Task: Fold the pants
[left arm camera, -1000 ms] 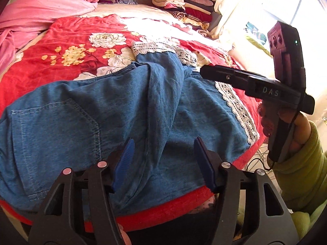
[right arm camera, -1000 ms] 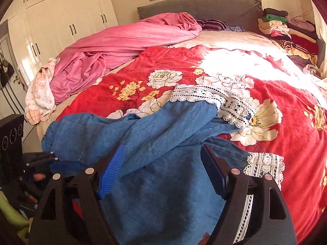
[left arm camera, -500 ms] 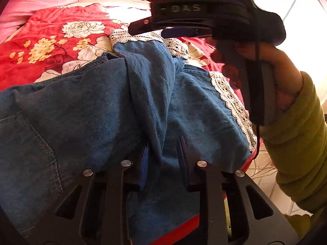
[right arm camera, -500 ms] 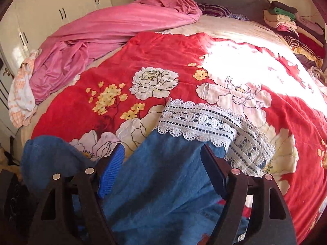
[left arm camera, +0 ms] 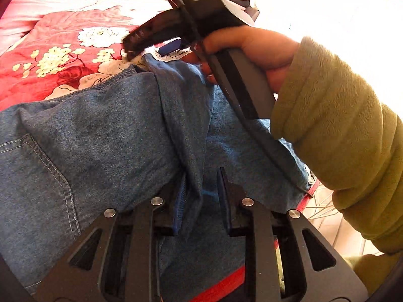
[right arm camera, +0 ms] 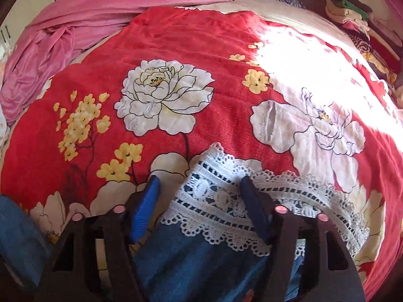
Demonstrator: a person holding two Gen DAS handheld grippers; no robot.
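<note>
One bed here, spread with a plush red blanket (right arm camera: 191, 37) printed with big white peonies and small yellow blossoms, a strip of sun burning across its right side. Behind it, one rumpled pink sheet (right arm camera: 105, 12) heaped at the left, and one stack of folded clothes (right arm camera: 357, 25) in the far right corner.

On the blanket lie the denim pants (left arm camera: 100, 130), soft mid-blue, a stitched back pocket showing at the left, one leg thrown over the other in a raised ridge. Two white lace cuffs (right arm camera: 226, 196) finish the legs, openwork with scalloped edges, overlapping near the bed's middle.

The right gripper (right arm camera: 199, 206), held by a hand (left arm camera: 252, 50) in a fuzzy olive sleeve (left arm camera: 340, 130), has swung from the thigh denim a second ago down to the cuff; its jaws are closing, the lace between them, pads not yet pressing.

The left gripper (left arm camera: 201, 196) was wide a second ago; now it has narrowed and pinches the denim ridge near the bed's edge.
</note>
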